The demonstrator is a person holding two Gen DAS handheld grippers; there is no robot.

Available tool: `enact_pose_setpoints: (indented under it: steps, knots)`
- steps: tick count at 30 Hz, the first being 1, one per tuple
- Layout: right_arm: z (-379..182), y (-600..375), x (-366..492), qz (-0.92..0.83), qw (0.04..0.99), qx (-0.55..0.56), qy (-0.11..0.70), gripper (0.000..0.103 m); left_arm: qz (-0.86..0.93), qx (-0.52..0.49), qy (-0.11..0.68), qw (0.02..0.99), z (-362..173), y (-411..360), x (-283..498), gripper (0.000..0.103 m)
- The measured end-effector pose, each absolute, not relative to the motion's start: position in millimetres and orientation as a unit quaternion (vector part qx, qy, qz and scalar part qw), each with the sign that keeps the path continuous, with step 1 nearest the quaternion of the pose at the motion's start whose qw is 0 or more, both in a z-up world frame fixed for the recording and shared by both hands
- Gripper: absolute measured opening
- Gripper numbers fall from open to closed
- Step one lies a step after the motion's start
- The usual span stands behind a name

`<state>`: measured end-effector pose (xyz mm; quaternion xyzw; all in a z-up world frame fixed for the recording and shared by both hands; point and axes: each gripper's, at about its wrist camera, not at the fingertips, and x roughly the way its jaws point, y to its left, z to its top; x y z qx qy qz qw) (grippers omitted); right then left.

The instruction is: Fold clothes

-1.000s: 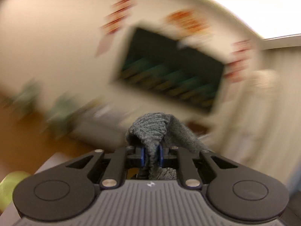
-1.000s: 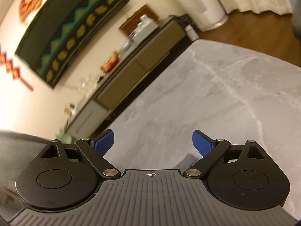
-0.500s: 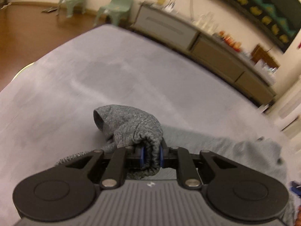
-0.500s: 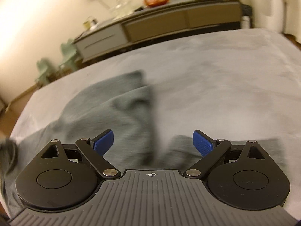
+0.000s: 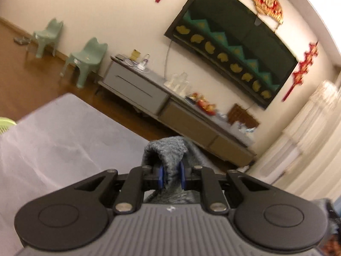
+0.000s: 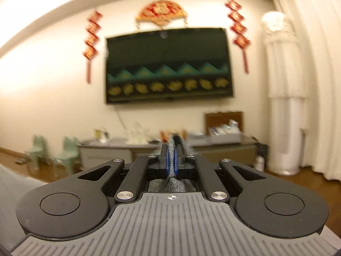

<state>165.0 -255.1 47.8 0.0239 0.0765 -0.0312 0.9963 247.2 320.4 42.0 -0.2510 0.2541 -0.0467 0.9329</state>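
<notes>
A grey knit garment (image 5: pixel 168 149) bunches up in a fold between the blue pads of my left gripper (image 5: pixel 171 176), which is shut on it above the grey table (image 5: pixel 64 140). More of the cloth trails away beneath the gripper body. In the right wrist view my right gripper (image 6: pixel 171 157) has its jaws closing, with a thin edge of the same grey garment (image 6: pixel 171 184) pinched between the pads. It points almost level toward the far wall, so the table (image 6: pixel 12 183) shows only at the lower left.
A long low sideboard (image 5: pixel 181 119) with glasses and fruit stands against the wall under a dark screen (image 6: pixel 168 66). Two green chairs (image 5: pixel 85 59) stand on the wooden floor at the left. A white column unit (image 6: pixel 285 106) and curtains fill the right.
My right gripper went from wide open over the cloth to closed on its edge, and it tipped up toward the wall. The left gripper kept its grip and now faces the sideboard.
</notes>
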Motion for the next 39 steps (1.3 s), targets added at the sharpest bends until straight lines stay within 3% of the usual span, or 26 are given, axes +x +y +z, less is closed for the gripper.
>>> enact_pose_setpoints:
  steps: [1,4,6,9,10,14,18,20,21,22,23,24,27,31,33,36,38,39]
  knots:
    - [20.1,-255.9,178.6,-0.017,0.986,0.018,0.164,0.018,-0.04,-0.257,0.276,0.925,28.9,322.1,257.0,0.015]
    - [-57.5,-257.6,215.3,0.021,0.918,-0.007,0.396,0.036,-0.006,-0.252,0.357,0.9,-25.5,322.5,282.9,0.015]
    - [-72.9,-254.0,210.7,0.012,0.911,-0.066,0.407,0.041,0.013,-0.25,0.397,0.883,-53.7,323.8,295.2,0.015]
    - [-56.4,-274.3,194.6,0.01,0.928,-0.04,0.371,0.092,0.011,-0.224,0.398,0.89,-56.1,324.0,300.3,0.016]
    - [-47.2,-284.9,190.0,0.007,0.935,-0.018,0.354,0.095,0.009,-0.222,0.396,0.891,-55.3,323.9,301.0,0.016]
    - [-33.9,-339.1,200.3,-0.067,0.937,0.069,0.335,0.095,0.003,-0.212,0.389,0.896,-51.8,319.7,305.3,0.017]
    - [-60.1,-360.4,217.9,-0.067,0.908,0.106,0.4,0.094,0.0,-0.195,0.386,0.902,-48.0,314.4,310.8,0.017]
    - [-77.4,-356.2,227.4,-0.043,0.893,0.108,0.435,0.087,-0.001,-0.196,0.387,0.901,-47.9,313.2,312.6,0.017]
    - [-83.8,-351.2,233.7,-0.042,0.891,0.097,0.442,0.064,-0.001,-0.195,0.387,0.901,-47.5,312.9,313.5,0.017]
    - [-88.4,-347.4,238.5,-0.048,0.891,0.084,0.444,0.032,0.0,-0.194,0.385,0.902,-46.2,312.5,313.8,0.017]
    - [-91.9,-343.8,243.1,-0.053,0.892,0.074,0.442,0.017,0.002,-0.195,0.381,0.904,-43.6,313.5,313.5,0.017]
    - [-91.1,-339.6,246.8,-0.057,0.898,0.071,0.432,0.007,0.003,-0.201,0.372,0.906,-39.5,316.3,311.7,0.017]
    - [-56.5,-332.5,236.3,-0.044,0.935,0.085,0.341,0.005,0.021,-0.233,0.33,0.914,-21.9,332.4,298.7,0.016]
    - [30.1,-324.7,197.3,0.001,0.977,0.1,0.188,0.005,0.041,-0.264,0.278,0.923,-3.4,351.0,277.0,0.016]
    - [49.8,-313.5,215.1,0.013,0.978,0.076,0.192,0.009,0.053,-0.264,0.27,0.924,-0.5,353.9,272.9,0.016]
    - [59.6,-300.3,261.0,0.006,0.968,0.044,0.248,0.092,0.088,-0.249,0.295,0.918,-7.7,354.9,282.0,0.016]
    - [52.5,-307.7,276.6,-0.042,0.965,0.058,0.254,0.085,0.111,-0.244,0.305,0.914,-13.0,358.4,286.1,0.016]
    - [48.8,-316.9,276.1,-0.067,0.96,0.094,0.253,0.087,0.115,-0.245,0.306,0.913,-13.6,361.0,286.3,0.016]
